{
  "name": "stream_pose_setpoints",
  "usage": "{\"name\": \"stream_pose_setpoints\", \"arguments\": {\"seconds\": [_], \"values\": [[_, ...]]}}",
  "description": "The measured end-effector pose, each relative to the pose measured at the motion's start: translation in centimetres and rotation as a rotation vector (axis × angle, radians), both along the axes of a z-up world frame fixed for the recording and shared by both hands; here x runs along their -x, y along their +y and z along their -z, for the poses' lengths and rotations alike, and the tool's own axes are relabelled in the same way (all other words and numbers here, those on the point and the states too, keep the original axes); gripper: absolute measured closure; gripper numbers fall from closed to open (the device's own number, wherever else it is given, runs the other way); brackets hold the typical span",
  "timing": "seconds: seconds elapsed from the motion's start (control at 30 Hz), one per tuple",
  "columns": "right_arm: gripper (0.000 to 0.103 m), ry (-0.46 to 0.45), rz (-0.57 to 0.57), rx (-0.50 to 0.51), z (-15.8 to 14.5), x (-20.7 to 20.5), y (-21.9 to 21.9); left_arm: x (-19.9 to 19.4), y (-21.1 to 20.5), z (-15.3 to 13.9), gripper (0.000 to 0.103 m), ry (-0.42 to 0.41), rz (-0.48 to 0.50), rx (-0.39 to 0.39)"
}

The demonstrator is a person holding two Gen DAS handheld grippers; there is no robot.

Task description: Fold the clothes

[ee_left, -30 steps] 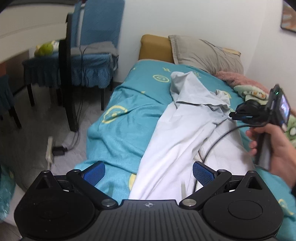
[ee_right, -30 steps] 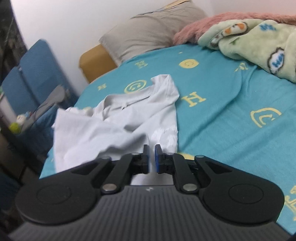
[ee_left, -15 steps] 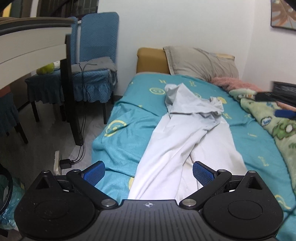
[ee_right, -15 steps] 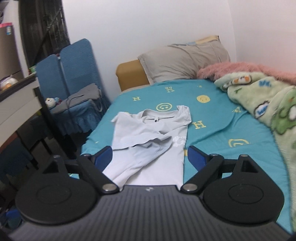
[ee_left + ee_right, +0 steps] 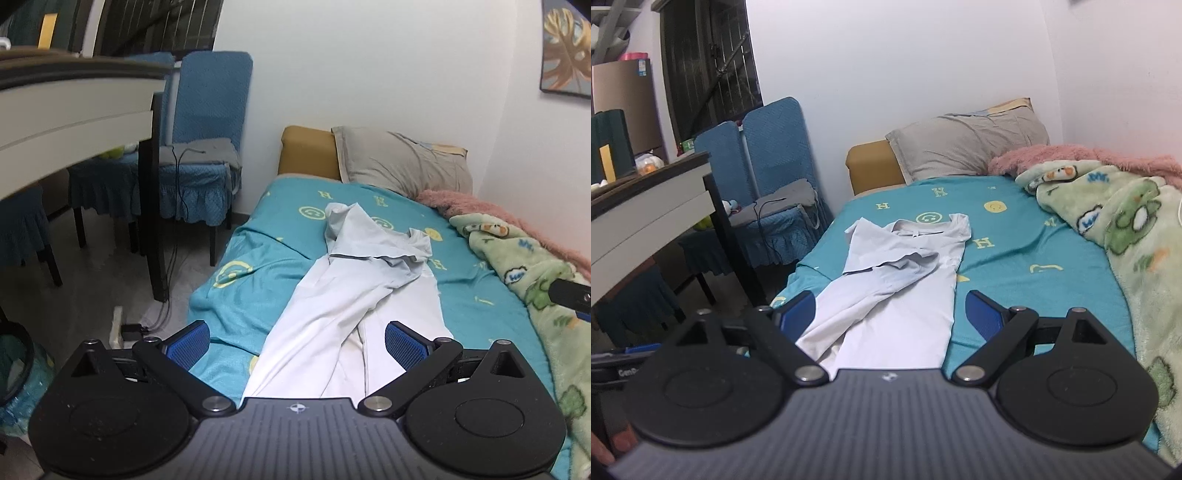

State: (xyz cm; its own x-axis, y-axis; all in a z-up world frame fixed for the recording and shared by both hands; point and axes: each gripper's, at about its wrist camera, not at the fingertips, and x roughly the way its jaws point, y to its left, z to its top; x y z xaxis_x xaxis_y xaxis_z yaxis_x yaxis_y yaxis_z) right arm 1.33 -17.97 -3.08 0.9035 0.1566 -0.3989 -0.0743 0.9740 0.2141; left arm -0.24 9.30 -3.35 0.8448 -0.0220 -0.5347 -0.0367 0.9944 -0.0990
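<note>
Black left gripper (image 5: 297, 341) and right gripper (image 5: 890, 314) hovered, tilted down, jaws released, empty. Pale grey half-folded shirt (image 5: 897, 280) lay on teal sheeted bed (image 5: 1027, 254); bare sheet rightward.

We find bare teal bedsheet (image 5: 1027, 254) right of the white polo shirt (image 5: 897, 280), green fleece blanket (image 5: 1137, 258) blocking the right side, grey pillow (image 5: 967, 147) at the head, table (image 5: 646, 218) and blue chairs (image 5: 775, 158) crowding the left.
</note>
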Motion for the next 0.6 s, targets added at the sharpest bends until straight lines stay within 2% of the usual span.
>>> {"name": "stream_pose_setpoints", "arguments": {"seconds": [0.23, 0.4, 0.6], "values": [[0.014, -0.005, 0.001, -0.051, 0.6, 0.1, -0.8, -0.7, -2.1, 1.0, 0.001, 0.037, 0.026, -0.066], [0.014, -0.006, 0.027, -0.025, 1.0, 0.1, -1.2, -1.0, -3.2, 1.3, 0.001, 0.041, 0.042, -0.103], [0.014, -0.016, 0.042, 0.006, 1.1, 0.0, -1.4, -2.5, -3.6, 1.8, 0.001, 0.075, 0.056, -0.086]]}}
